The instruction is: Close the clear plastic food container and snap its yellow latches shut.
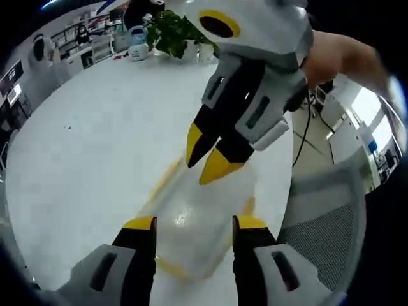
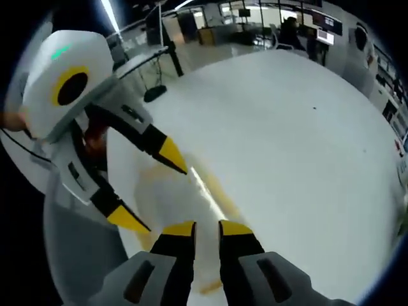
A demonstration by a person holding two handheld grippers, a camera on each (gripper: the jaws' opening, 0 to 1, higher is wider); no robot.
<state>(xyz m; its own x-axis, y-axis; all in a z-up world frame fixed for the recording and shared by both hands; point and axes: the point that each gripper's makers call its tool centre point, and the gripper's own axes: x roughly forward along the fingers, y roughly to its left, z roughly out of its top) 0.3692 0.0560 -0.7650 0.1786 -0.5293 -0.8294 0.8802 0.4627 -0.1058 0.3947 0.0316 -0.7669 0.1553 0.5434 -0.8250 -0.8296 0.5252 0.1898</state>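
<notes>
Clear container (image 1: 191, 223) blurred, flat on white table (image 1: 89, 146), lying between and just ahead of left gripper (image 1: 194, 222) jaws; jaws spread wide to either side of it, gripping nothing. Right gripper (image 1: 209, 158) coming in from above in left gripper view, tips nearly together, hovering over far end of container; contact with lid not clear. In right gripper view, right gripper (image 2: 207, 227) jaws set close with a narrow gap, nothing visible between them, container (image 2: 182, 197) directly ahead of tips. Left gripper (image 2: 150, 191) entering from the left there, jaws apart, straddling container's near edge.

Yellow latches (image 1: 164, 182) only smeared streaks along long sides; latched or loose impossible to tell. Lid seating likewise unreadable.

Risks, judged: smooth table plus light plastic, so pressing down on one end likely to skate or tip the box away from the open left jaws. Pushing a latch with an unseated lid could pop lid up or bend latch. Two grippers crowded over one small box, so tips may collide. Motion blur suggests speed; overshoot past latch plausible. Plant (image 1: 175, 32) and clutter far beyond tips, no hazard.
</notes>
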